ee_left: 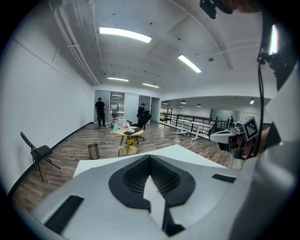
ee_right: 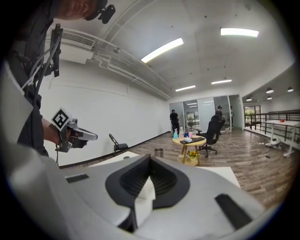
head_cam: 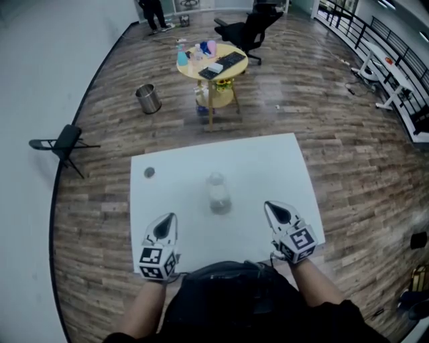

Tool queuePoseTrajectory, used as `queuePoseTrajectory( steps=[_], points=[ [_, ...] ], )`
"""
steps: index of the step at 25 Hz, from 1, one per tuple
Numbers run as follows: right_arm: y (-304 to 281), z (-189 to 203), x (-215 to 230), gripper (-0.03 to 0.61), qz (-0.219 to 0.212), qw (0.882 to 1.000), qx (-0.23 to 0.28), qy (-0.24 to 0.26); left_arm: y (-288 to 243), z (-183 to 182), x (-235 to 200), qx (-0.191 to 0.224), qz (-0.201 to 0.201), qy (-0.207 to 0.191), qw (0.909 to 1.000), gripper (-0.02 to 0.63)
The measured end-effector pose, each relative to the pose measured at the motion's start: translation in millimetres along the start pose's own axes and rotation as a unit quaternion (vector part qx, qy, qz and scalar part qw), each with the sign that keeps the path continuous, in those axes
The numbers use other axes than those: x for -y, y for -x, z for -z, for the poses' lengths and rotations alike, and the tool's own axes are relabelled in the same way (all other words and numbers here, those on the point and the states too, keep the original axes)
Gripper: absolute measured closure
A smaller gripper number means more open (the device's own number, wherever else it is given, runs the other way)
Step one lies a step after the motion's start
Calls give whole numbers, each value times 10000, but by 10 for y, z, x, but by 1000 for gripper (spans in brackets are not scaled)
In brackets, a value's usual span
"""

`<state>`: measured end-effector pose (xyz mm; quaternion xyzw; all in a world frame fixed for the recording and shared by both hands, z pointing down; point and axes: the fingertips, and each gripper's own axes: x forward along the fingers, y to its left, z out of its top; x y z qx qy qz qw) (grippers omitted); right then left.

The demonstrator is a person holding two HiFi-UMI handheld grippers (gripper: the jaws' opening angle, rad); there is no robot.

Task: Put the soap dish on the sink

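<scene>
A white table [head_cam: 268, 167] stands in front of me. Near its middle lies a pale, see-through object [head_cam: 218, 194], too blurred to name with certainty. A small grey round disc [head_cam: 149, 172] sits near the table's far left corner. My left gripper [head_cam: 168, 219] hovers over the near left part of the table, jaws together and empty. My right gripper [head_cam: 269, 207] is over the near right part, also shut with nothing in it. Both are apart from the see-through object. The gripper views show the closed jaws of the left gripper [ee_left: 150, 157] and the right gripper [ee_right: 150, 157], with no object between them.
Beyond the table are a round yellow table [head_cam: 212, 63] with clutter, a metal bin [head_cam: 148, 98], a folding chair [head_cam: 64, 142] by the left wall and an office chair [head_cam: 248, 30]. A person [head_cam: 154, 13] stands far back. Railings [head_cam: 389, 40] run along the right.
</scene>
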<state>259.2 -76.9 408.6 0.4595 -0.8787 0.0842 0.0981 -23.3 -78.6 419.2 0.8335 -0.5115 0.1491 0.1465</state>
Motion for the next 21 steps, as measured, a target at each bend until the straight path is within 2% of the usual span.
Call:
queuePoseTrajectory(
  steps=[8,15,21],
  points=[
    [105,-171,159,574,419,9981,457,-20,-23,56,-6,-41,56,10,10000,624],
    [139,-177,171,574,632,9974,353,61,-97,32,21,-36,210,-45,9998,624],
    [102,-173,191,574,663,9969,426,21,-85,69,-34,-54,186,-46,9998,624]
  ],
)
